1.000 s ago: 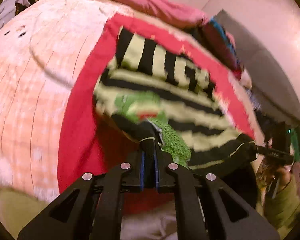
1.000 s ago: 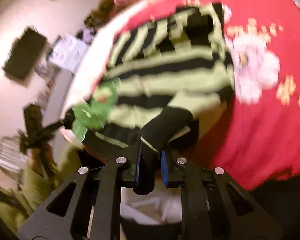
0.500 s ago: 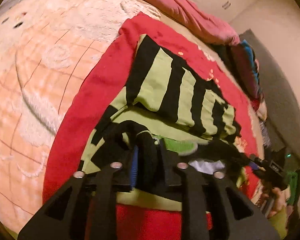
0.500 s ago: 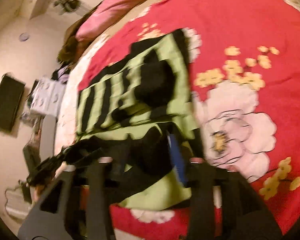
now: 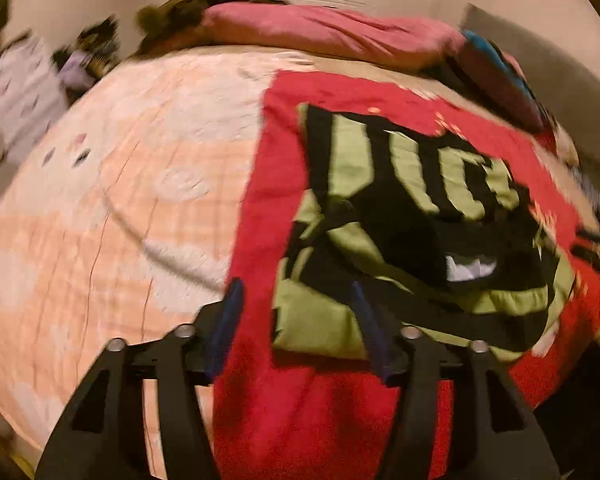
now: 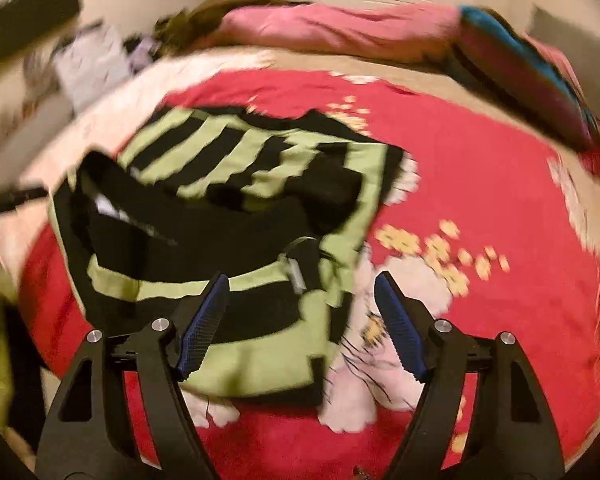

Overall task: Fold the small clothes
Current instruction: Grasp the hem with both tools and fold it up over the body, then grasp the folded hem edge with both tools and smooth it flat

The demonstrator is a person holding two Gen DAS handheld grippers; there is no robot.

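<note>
One fold looks done: the sweater [image 6: 236, 216] lies doubled on the red blanket [image 6: 480, 184], near half laid over the far half, a bit rumpled. Left gripper [image 5: 296, 320] and right gripper [image 6: 300, 320] hover just above its near edge, jaws spread and empty. Further folds and smoothing likely remain.

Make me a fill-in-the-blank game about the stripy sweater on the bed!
1. The sweater has black and ____ stripes.
2. It lies on a ____ blanket with flowers.
3. The fingers of the left gripper and of the right gripper are both ____, holding nothing.
4. The pillow at the far end of the bed is ____.

Missing words: green; red; open; pink
</note>
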